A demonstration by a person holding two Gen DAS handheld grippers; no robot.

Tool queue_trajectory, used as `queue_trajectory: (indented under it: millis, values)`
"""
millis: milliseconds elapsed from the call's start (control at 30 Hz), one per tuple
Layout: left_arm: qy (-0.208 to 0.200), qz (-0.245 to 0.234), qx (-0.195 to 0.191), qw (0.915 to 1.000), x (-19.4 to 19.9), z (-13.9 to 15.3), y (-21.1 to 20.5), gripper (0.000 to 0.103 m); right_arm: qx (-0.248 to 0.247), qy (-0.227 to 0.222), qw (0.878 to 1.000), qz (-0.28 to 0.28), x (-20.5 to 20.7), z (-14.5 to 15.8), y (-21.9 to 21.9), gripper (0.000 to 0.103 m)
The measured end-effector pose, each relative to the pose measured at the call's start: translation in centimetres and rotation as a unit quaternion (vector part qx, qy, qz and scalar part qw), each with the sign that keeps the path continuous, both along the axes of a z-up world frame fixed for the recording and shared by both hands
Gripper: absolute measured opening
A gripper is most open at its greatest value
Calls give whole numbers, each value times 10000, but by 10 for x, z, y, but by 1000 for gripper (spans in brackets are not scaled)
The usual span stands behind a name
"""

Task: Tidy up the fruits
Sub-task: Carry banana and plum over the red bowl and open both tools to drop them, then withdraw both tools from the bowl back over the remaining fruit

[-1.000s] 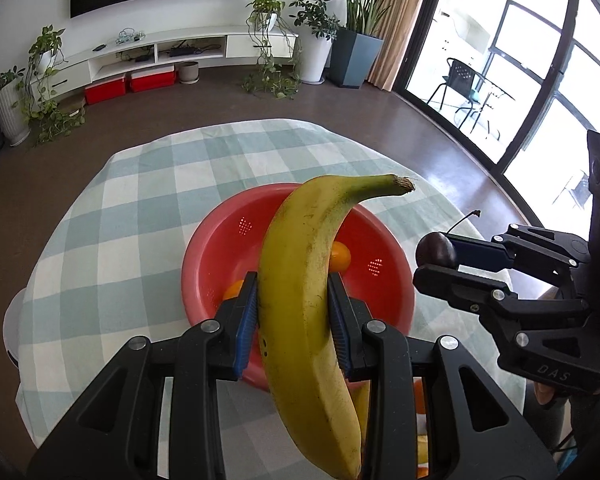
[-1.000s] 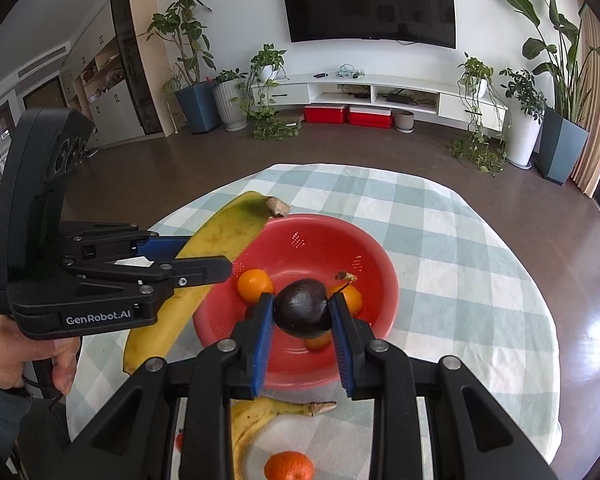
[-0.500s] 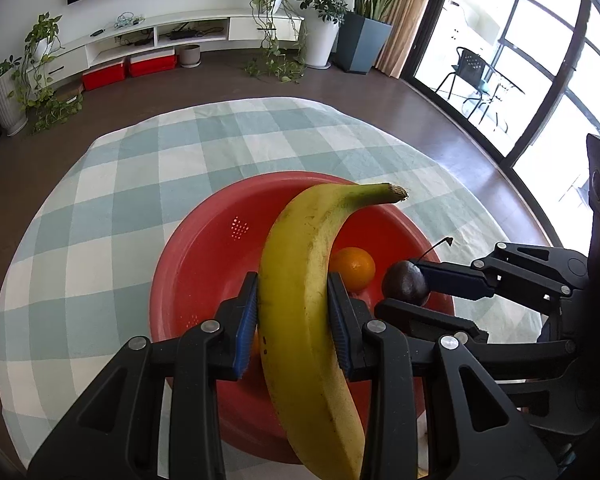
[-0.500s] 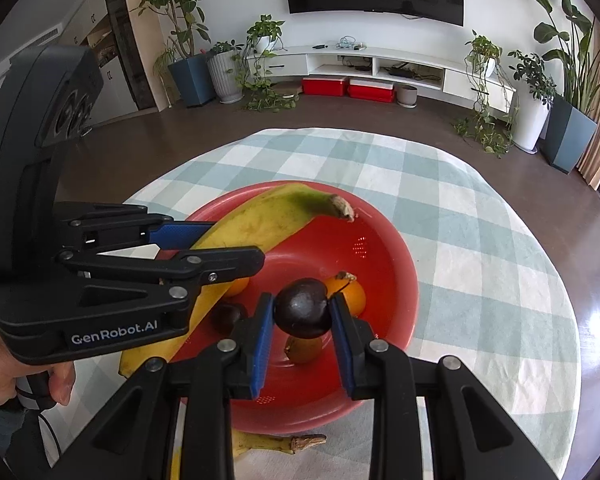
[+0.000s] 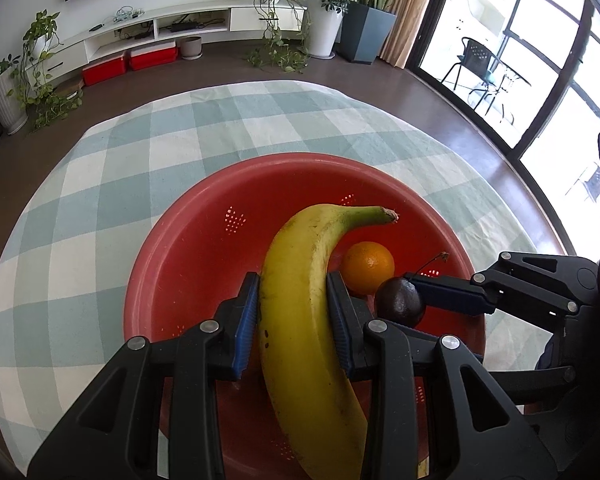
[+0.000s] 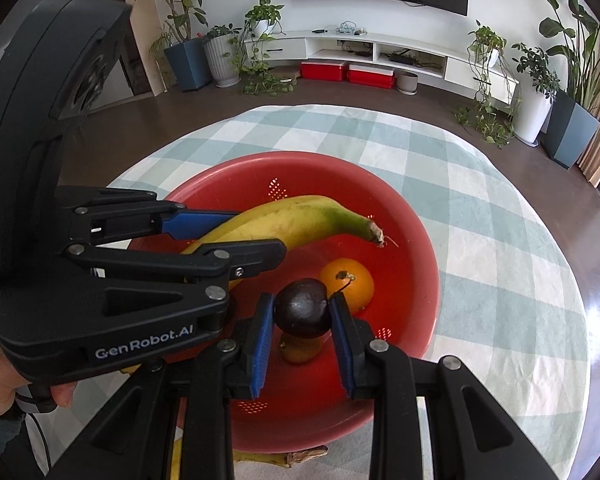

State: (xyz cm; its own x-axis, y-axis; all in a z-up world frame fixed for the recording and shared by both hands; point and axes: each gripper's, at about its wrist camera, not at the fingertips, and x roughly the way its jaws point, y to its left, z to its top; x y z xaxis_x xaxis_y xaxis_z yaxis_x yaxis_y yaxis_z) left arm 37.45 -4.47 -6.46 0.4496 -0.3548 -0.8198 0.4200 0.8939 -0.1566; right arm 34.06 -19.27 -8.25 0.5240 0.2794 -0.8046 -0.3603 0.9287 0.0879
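Note:
A red perforated bowl [image 5: 188,248] [image 6: 412,224] sits on the checked tablecloth. My left gripper [image 5: 294,308] is shut on a yellow banana [image 5: 304,320] and holds it over the bowl; the banana also shows in the right wrist view [image 6: 300,220]. My right gripper [image 6: 302,316] is shut on a dark plum [image 6: 302,312] with a thin stem, low over the bowl's inside; it also shows in the left wrist view [image 5: 398,306]. An orange [image 5: 368,266] [image 6: 350,282] lies in the bowl. A small brownish fruit [image 6: 300,350] lies under the plum.
Another banana [image 6: 276,458] lies on the cloth just outside the bowl's near rim. The round table's tablecloth [image 5: 100,184] spreads around the bowl. Beyond are brown floor, potted plants, a white TV unit and glass doors at the right.
Both grippers have moved forward and down over the bowl with their fruit. The banana and the plum now sit lower, inside the bowl's rim, close beside each other.

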Motion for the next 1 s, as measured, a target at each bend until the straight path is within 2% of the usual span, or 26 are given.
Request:
queue_trajectory:
  millis: [167, 467, 500, 533, 567, 600, 667, 767, 833, 967, 1000]
  values:
    - [-94, 22, -33, 9999, -2, 0, 0, 31, -36, 4, 10000, 27, -2, -2, 1, 31]
    - [-417, -5, -143, 9990, -21, 29, 4, 32, -30, 8, 10000, 5, -8, 1, 0, 33]
    - [-460, 4, -163, 9988, -25, 34, 5, 35, -27, -3, 10000, 1, -9, 3, 0, 35]
    - [-515, 15, -166, 9985, -29, 38, 7, 46, -29, -16, 10000, -11, -11, 4, -1, 41]
    - [-585, 37, -154, 9982, -36, 44, 9, 51, -24, -35, 10000, -36, -13, 5, -2, 46]
    - [-655, 59, -154, 9977, -41, 48, 11, 60, 6, -60, 10000, -60, -16, 7, -4, 47]
    - [-733, 98, -209, 9970, -55, 57, 18, 67, 81, -111, 9999, -99, -22, 12, -7, 54]
    - [-831, 230, -257, 9959, -78, 67, 30, 83, 204, -199, 9994, -179, -35, 23, -13, 58]
    - [-873, 270, -311, 9953, -97, 70, 38, 97, 397, -283, 9985, -245, -50, 34, -20, 60]
    - [-818, 350, -365, 9954, -141, 67, 56, 100, 784, -675, 9938, -409, -96, 54, -42, 81]
    - [-783, 390, -439, 9952, -153, 65, 61, 101, 894, -746, 9921, -476, -109, 56, -49, 83]
